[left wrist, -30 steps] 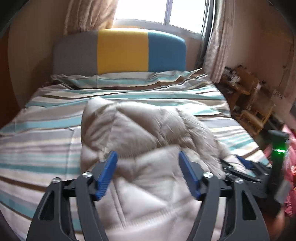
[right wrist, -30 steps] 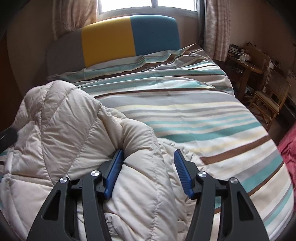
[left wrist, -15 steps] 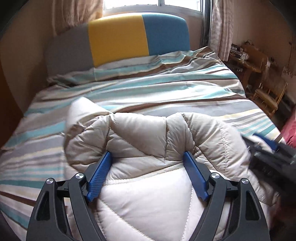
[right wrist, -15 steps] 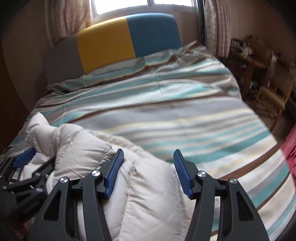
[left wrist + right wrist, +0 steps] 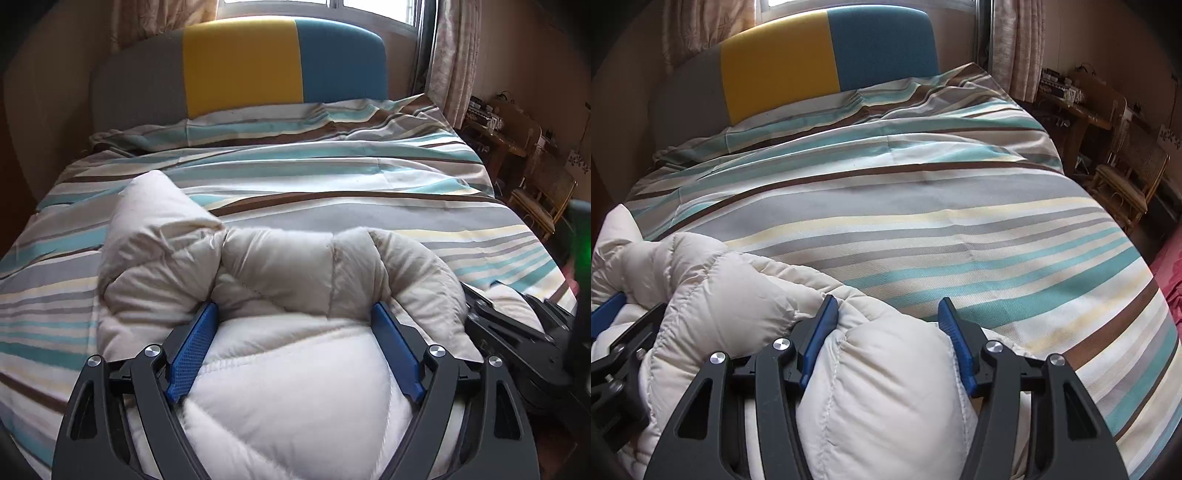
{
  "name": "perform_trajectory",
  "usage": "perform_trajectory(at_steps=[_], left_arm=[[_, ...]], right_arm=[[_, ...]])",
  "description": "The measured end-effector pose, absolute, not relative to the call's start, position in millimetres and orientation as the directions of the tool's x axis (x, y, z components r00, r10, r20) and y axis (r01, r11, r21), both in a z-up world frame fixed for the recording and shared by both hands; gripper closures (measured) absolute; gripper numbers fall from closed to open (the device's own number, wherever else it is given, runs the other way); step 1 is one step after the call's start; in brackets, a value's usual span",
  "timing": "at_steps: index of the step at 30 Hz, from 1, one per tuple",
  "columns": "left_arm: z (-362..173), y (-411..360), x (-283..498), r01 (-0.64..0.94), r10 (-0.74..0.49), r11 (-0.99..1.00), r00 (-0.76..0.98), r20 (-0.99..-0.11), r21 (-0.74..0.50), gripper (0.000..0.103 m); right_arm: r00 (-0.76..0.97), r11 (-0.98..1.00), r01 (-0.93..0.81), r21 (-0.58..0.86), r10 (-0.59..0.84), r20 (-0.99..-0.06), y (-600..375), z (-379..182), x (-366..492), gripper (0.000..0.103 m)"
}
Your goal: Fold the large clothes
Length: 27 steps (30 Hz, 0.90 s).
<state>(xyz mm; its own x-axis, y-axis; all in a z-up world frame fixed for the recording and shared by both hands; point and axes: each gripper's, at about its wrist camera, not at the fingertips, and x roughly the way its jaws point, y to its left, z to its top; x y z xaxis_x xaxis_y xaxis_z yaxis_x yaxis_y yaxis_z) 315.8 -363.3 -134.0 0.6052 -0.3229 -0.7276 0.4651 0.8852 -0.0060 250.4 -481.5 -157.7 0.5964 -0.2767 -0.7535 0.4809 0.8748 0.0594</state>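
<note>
1. A cream quilted jacket [image 5: 295, 280] lies bunched on the striped duvet [image 5: 332, 177] at the near edge of the bed.
2. The left gripper [image 5: 293, 345] sits low in the frame with the jacket's puffy bulk between its blue pads [image 5: 192, 347]; its jaws are opening, spread wide around the fabric.
3. A folded roll of the jacket arches just beyond the fingertips.
4. The right gripper [image 5: 517, 332], dark and partly cut off, rests against the jacket's right side.
5. A grey, yellow and blue headboard [image 5: 240, 70] stands at the far end, under a bright window [image 5: 321, 7] with curtains [image 5: 454, 55].
6. Wooden furniture [image 5: 517, 125] lines the right wall.
</note>
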Motion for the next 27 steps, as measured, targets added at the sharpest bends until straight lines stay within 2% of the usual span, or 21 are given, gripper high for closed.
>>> perform_trajectory(at_steps=[2, 4, 10, 17, 22, 27], left_arm=[[-124.1, -354.3, 295.8, 0.477, -0.342, 0.879, 0.616, -0.709, -0.009, 0.019], [-118.9, -347.3, 280.9, 0.489, -0.361, 0.872, 0.617, -0.700, -0.019, 0.011], [-125.3, -332.6, 239.0, 0.509, -0.380, 0.860, 0.691, -0.615, 0.041, 0.010], [-131.6, -331.3, 240.9, 0.525, -0.403, 0.851, 0.684, -0.607, 0.026, 0.008], [-133.9, -330.0, 237.2, 0.541, -0.428, 0.841, 0.684, -0.591, 0.016, 0.008], [-137.5, -329.2, 241.2, 0.542, -0.441, 0.841, 0.674, -0.593, -0.009, 0.008]], right_arm=[[0.601, 0.874, 0.482, 0.062, -0.278, -0.750, -482.3, -157.6, 249.2, 0.048], [0.607, 0.875, 0.480, 0.066, -0.276, -0.745, -481.4, -156.3, 247.1, 0.047], [0.640, 0.882, 0.468, 0.051, -0.298, -0.709, -469.0, -141.2, 225.7, 0.046], [0.694, 0.827, 0.483, 0.288, -0.161, -0.702, -470.8, -125.1, 173.8, 0.045], [0.688, 0.822, 0.538, 0.186, -0.300, -0.661, -455.4, -139.2, 173.2, 0.040], [0.676, 0.827, 0.545, 0.142, -0.333, -0.657, -456.0, -146.0, 183.7, 0.039]])
